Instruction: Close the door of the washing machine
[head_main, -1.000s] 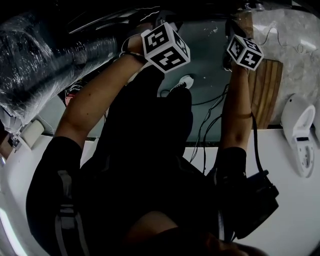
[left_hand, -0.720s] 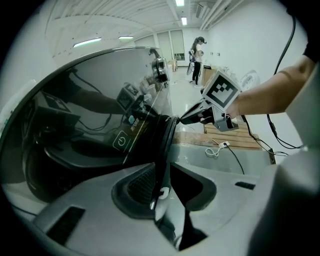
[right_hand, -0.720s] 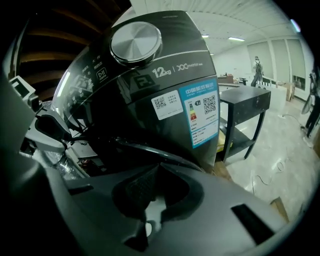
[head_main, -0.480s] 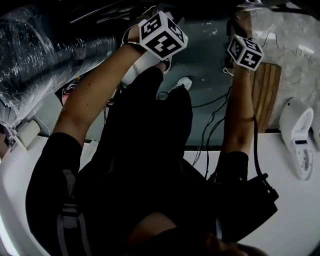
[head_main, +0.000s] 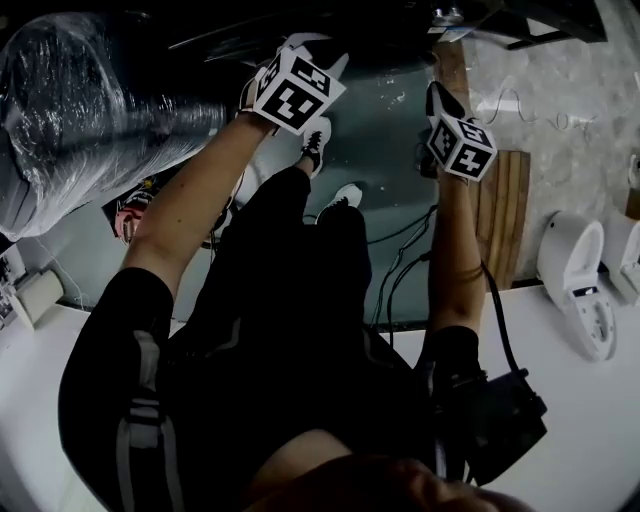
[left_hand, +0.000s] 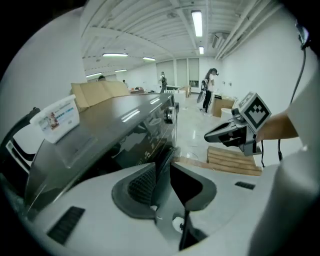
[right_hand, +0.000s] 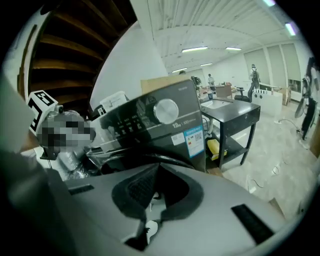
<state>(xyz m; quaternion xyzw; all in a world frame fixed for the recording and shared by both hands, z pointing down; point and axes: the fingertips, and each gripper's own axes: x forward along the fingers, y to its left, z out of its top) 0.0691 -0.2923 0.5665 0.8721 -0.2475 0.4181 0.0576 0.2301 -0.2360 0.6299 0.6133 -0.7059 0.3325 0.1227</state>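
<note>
The washing machine (right_hand: 165, 125) is a dark top-loader with a round dial on its panel. Its glassy dark door (left_hand: 120, 132) stands raised, and its front edge runs between the pads of my left gripper (left_hand: 162, 172), which is shut on it. In the head view the left gripper (head_main: 305, 50) is at the top, above the marker cube (head_main: 292, 92). My right gripper (right_hand: 154, 189) is shut with nothing in it and hangs just above the machine's dark curved rim (right_hand: 145, 159). From the left gripper view it (left_hand: 227, 134) floats apart from the door, to the right.
A bulky plastic-wrapped bundle (head_main: 80, 110) lies at the left. A wooden pallet (head_main: 505, 210) and white parts (head_main: 575, 275) are at the right. Cables (head_main: 400, 255) trail over the floor by my shoes. A black metal table (right_hand: 232, 120) stands beside the machine.
Both grippers have risen toward the top of the head view. The left one has rolled, its cube showing another face. The right one has drifted left.
</note>
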